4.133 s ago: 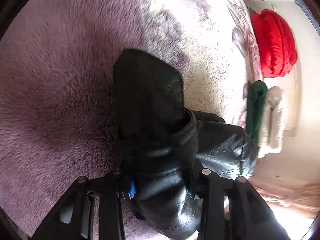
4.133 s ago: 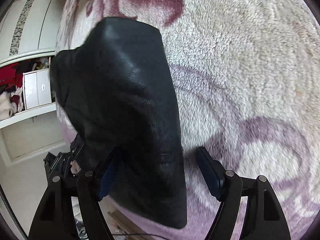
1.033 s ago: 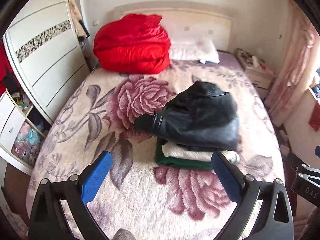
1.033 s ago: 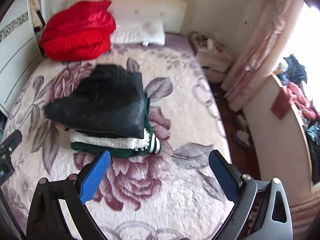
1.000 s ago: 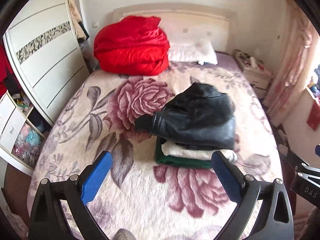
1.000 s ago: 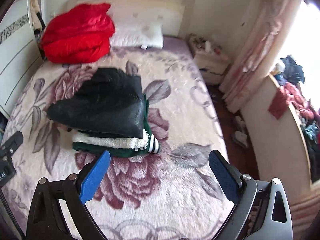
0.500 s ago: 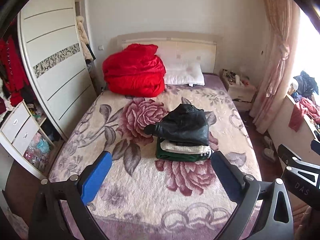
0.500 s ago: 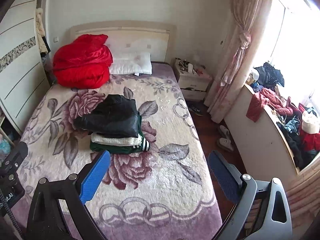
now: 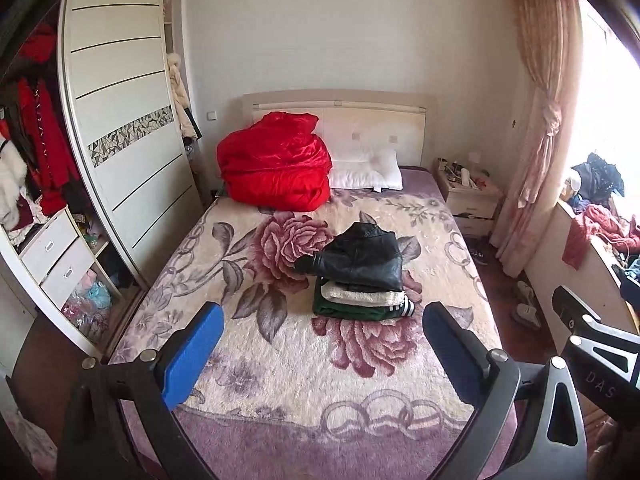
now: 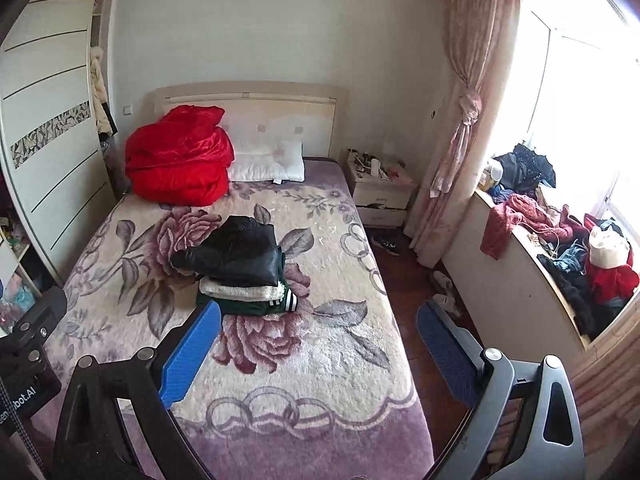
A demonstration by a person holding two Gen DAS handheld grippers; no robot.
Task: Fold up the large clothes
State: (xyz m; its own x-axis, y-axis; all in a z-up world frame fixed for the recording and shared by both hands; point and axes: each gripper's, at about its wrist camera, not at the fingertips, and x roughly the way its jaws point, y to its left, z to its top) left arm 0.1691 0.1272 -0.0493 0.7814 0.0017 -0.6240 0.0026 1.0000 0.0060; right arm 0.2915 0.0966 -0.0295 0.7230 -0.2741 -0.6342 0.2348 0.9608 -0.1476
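Glossy black leather jacket [image 9: 362, 260] folded atop fleecy garment stack [image 9: 360, 304] on plush floral bed [image 9: 280, 360]; left gripper [image 9: 320, 344] and right gripper [image 10: 316, 344] spread, empty.

Our left claw [image 9: 320, 346] and right claw [image 10: 318, 344] are matte black frames with silver screws, textured blue pads [image 9: 191, 356], white lettering

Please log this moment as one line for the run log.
jacket: folded, atop stack | stack: on bed | left claw: open, empty | right claw: open, empty
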